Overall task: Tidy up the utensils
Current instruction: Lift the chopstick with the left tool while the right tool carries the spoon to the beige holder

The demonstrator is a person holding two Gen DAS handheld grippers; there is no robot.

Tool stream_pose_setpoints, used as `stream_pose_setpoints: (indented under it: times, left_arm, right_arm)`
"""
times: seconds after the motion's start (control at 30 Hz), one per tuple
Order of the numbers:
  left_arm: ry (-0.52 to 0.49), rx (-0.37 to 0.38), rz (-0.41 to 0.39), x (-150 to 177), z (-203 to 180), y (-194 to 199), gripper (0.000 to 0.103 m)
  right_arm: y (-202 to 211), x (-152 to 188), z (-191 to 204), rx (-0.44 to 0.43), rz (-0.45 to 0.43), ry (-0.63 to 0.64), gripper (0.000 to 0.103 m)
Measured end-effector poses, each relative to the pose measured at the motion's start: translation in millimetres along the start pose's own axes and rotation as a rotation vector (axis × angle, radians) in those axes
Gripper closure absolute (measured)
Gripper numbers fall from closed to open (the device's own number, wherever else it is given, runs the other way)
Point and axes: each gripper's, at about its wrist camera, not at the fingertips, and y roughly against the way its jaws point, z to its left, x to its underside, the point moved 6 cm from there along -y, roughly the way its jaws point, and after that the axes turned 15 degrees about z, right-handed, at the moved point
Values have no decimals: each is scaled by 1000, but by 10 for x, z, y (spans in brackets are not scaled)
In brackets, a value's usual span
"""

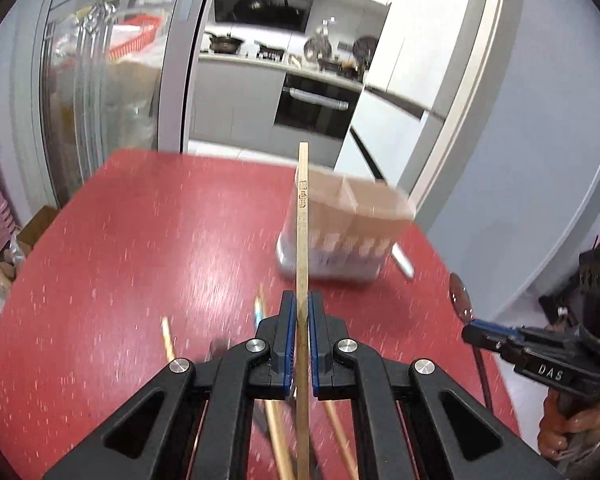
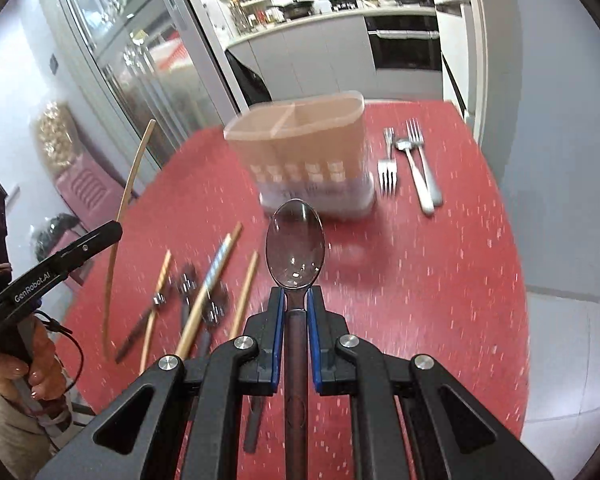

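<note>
My left gripper point(image 1: 302, 300) is shut on a wooden chopstick point(image 1: 302, 216) that points up and forward, held above the red table point(image 1: 140, 240). My right gripper point(image 2: 296, 296) is shut on a metal spoon point(image 2: 295, 244), bowl forward. It also shows in the left wrist view point(image 1: 470, 326) at the right. The translucent utensil holder point(image 2: 300, 152) with divided compartments stands ahead of both grippers; it shows in the left wrist view point(image 1: 348, 224) too. The left gripper point(image 2: 112, 232) with its chopstick point(image 2: 120, 216) shows at the left of the right wrist view.
Several loose chopsticks point(image 2: 208, 288) and dark-handled utensils point(image 2: 188, 288) lie on the table left of my right gripper. Forks point(image 2: 388, 160) and a spoon point(image 2: 414, 172) lie right of the holder. The table's right edge point(image 2: 520, 280) drops to the floor. A kitchen lies behind.
</note>
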Motion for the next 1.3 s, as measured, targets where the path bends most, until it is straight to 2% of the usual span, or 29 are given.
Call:
stream_pose_setpoints:
  times: [0.2,0.5,0.73,1.0,1.07,1.17,1.3]
  left_arm:
    - [12,18,-91,-636,-115,41,72]
    - [41,29,-194,-1514,-211,-179,72]
    - [30,-11,-259,-1936,-298,-453,72]
    - [46,-56,-330,-2157,-262,-805,72]
    - [46,-63,-331,-2162,-248,-903,72]
    - [28,-87,-316,-2092,-230,-1037,72]
    - [19,-116,-277,-1944,-200,-1153,72]
  right_arm:
    - [188,-459,-56,-11,-62,5,91]
    - [317,-1219,-141,-54,-153,8,91]
    - [249,-1867,-143,-81,-258,30,91]
    - [-61,-2316,-170,-48,-357,57,91]
    - [-199,-2365,-176,-13,-372,81,91]
    - [-417,-2375,-153,22,-358,124,91]
    - [-590,-2303,-173,27,-327,139,91]
